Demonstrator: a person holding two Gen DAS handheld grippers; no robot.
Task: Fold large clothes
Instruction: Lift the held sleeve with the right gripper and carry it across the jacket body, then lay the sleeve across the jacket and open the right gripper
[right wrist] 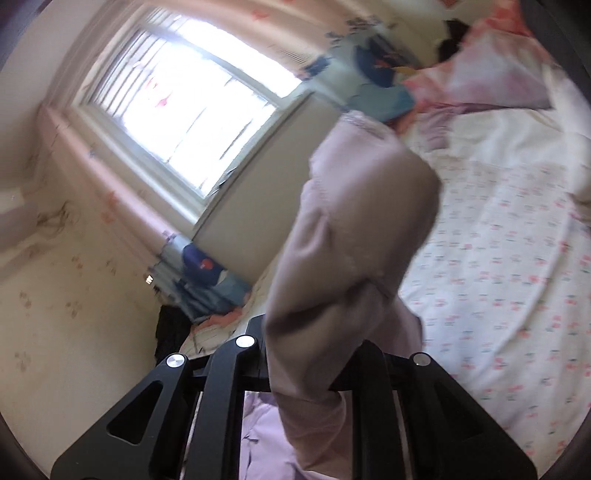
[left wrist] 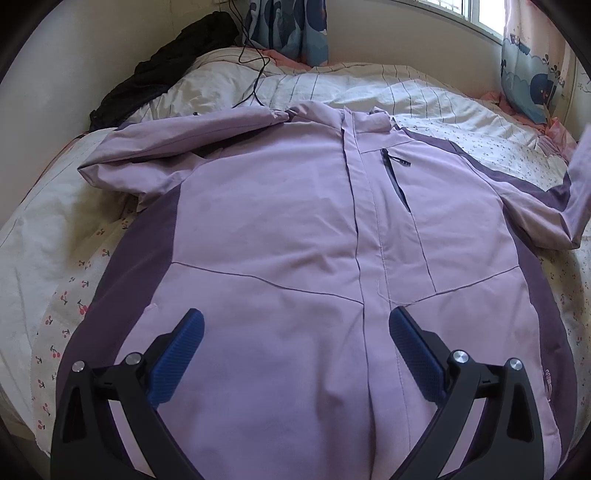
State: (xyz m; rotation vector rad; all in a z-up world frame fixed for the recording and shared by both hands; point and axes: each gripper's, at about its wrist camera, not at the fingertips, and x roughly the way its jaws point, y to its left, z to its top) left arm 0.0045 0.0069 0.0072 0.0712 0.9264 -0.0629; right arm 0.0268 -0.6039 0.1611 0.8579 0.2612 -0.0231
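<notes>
A lilac jacket [left wrist: 288,206] with dark purple side panels lies front up on the bed, zipped, collar at the far end. Its left sleeve [left wrist: 177,136] is folded across near the shoulder. My left gripper [left wrist: 295,334] hovers open over the jacket's lower front, with nothing between its blue pads [left wrist: 181,354]. The right sleeve [left wrist: 576,184] rises off the bed at the right edge of the left wrist view. In the blurred, tilted right wrist view my right gripper [right wrist: 314,354] is shut on that lilac sleeve [right wrist: 354,229], whose cuff sticks up past the jaws and hides the fingertips.
The bed [left wrist: 55,229] has a white sheet with small cherry prints and a striped quilt [left wrist: 369,88] at the far end. A dark garment [left wrist: 162,70] and a black cable [left wrist: 255,74] lie at the back left. Blue curtains [left wrist: 291,29] hang beside a window [right wrist: 192,103].
</notes>
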